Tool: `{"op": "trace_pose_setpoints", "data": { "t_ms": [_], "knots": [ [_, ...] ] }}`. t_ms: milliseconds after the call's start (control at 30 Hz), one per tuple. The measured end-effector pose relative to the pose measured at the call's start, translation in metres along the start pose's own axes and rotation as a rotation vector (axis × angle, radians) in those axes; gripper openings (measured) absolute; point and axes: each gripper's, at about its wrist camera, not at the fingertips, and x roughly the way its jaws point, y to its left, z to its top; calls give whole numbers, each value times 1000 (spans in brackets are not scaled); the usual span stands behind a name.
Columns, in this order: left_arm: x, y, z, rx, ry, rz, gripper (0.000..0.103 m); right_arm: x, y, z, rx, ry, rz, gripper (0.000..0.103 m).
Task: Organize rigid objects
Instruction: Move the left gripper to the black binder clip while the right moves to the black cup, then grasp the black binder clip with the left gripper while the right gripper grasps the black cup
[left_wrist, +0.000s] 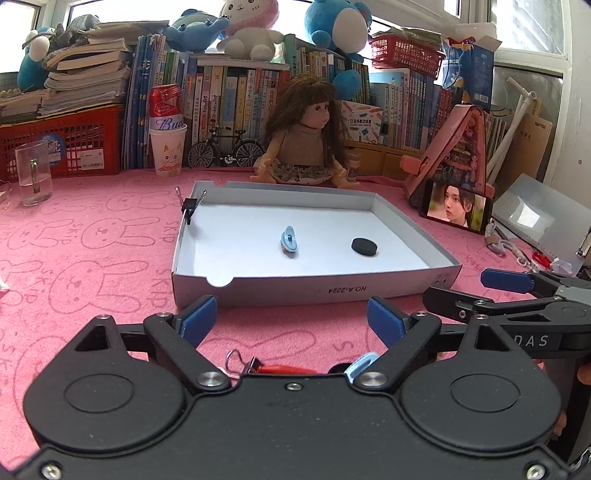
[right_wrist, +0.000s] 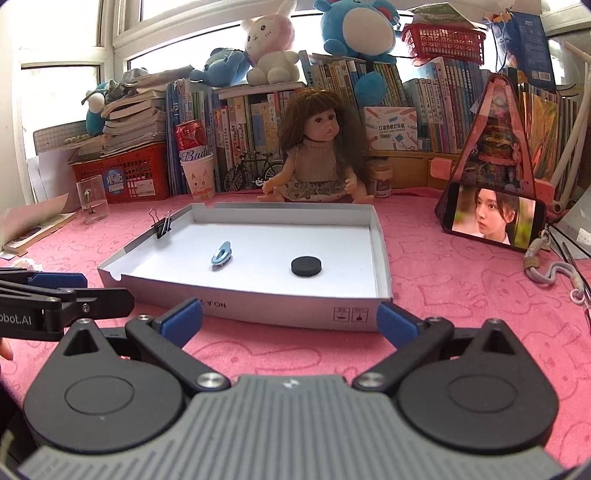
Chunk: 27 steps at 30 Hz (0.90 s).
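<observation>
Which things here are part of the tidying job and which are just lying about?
Part of the job:
box
black disc
blue clip
binder clip on the box wall
red item and blue piece under the left gripper

Lying about:
doll
phone
glass
paper cup
books
plush toys

My left wrist camera looks low and forward across the pink bunny-print cloth at the shallow white cardboard tray, near. My right camera, just beside it, shares that tray and the brown-haired doll.
</observation>
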Motion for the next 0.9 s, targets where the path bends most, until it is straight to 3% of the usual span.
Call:
{"op": "trace_pose_setpoints", "data": {
  "t_ms": [233, 600, 700, 900],
  "knots": [
    [-10, 0, -19, 27, -14, 44, 86, -8, 4, -18, -46, 11, -40, 103],
    [-32, 19, -33, -4, -5, 68, 47, -20, -6, -37, -24, 3, -96, 103],
    [-35, 23, -39, 2, 18, 70, 41, -24, -11, -43, -29, 16, -121, 103],
    [-31, 22, -45, 13, 44, 73, 40, -26, -16, -50, -25, 38, -148, 103]
  ]
}}
